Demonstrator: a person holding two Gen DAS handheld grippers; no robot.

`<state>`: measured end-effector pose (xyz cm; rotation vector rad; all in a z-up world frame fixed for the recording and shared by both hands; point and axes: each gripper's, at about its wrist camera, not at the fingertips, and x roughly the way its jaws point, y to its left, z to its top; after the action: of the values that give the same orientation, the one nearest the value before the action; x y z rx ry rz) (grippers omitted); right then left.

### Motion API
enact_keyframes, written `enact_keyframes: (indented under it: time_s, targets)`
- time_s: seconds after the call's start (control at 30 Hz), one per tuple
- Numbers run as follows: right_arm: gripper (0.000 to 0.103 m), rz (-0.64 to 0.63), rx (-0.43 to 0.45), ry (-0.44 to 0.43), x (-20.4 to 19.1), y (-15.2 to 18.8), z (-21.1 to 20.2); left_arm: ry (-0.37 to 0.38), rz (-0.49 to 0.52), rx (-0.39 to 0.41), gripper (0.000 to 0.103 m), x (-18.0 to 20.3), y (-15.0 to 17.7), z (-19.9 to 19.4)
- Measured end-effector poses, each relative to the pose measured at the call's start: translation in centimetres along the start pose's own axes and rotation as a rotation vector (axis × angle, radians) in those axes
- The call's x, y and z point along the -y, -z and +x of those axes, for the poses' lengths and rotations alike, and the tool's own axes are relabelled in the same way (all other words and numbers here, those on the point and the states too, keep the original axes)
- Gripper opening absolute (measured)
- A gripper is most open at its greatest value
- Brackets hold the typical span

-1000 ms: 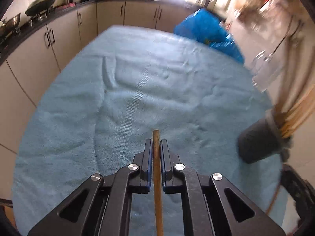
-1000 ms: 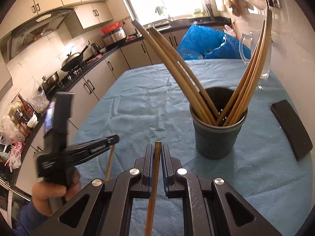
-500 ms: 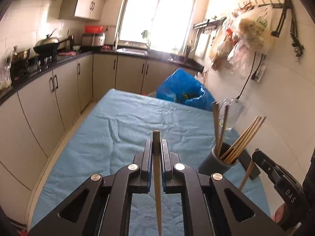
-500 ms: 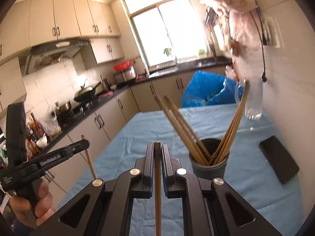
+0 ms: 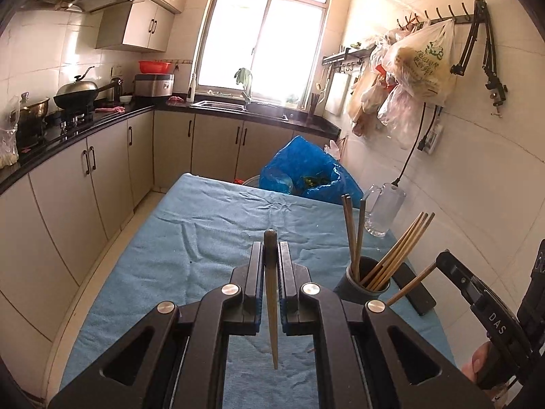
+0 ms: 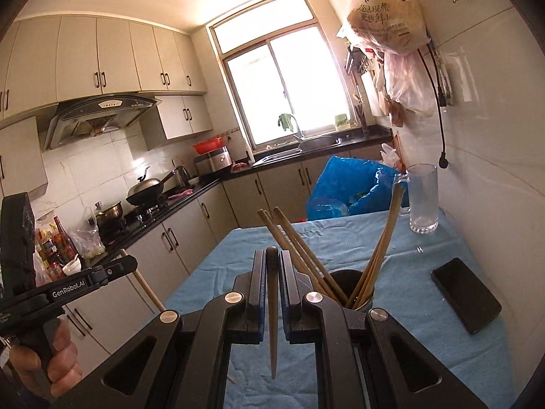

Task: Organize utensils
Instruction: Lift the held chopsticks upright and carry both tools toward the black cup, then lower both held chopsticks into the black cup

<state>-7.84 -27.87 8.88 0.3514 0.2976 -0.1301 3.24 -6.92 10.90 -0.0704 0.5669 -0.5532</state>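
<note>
The left claw [image 5: 271, 255] is clamped on a single wooden chopstick [image 5: 271, 306], whose blunt end pokes just past the fingertips while the thin end hangs back under the claw body. The right claw [image 6: 271, 266] grips a second chopstick [image 6: 272, 313] the same way, pads pressed tight against the stick. Both claws hang in the air above the tabletop [image 5: 211, 238], which is covered in a blue towel.

Ahead and to the right of the left claw stands a dark utensil cup [image 5: 361, 283] with several chopsticks leaning out of it in two bunches. From the right claw, the same cup [image 6: 354, 293] sits just ahead and slightly right, close beyond the fingertips. Further right of it lies a black phone [image 6: 466, 300], flat on the towel. A clear glass mug [image 6: 422, 201] stands at the far right corner, and a blue plastic bag [image 6: 351, 184] bulges behind the tabletop's far edge.
</note>
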Motion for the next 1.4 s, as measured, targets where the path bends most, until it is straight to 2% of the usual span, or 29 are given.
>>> enact_keyframes:
  time_s: [0.4,0.67,0.9,1.2,1.4]
  targets:
    - [0.008,0.012,0.025,0.02,0.6,-0.2,-1.7,0.02,0.015,-0.002,0.007,1.2,-0.6,-0.5]
    - [0.008,0.016,0.055,0.044,1.5,-1.3,-3.3,0.068,0.052,-0.005,0.007,3.4,-1.9,-0.7]
    - [0.008,0.017,0.098,0.052,2.6,-3.6,-4.7,0.109,0.078,-0.001,0.007,5.6,-3.4,-1.0]
    - [0.008,0.006,0.198,0.078,3.3,-7.6,-6.7,0.156,0.107,0.056,0.007,9.5,-7.2,-1.1]
    - [0.008,0.005,0.241,0.113,3.8,-10.1,-5.5,0.158,0.105,0.078,0.007,11.7,-9.5,0.7]
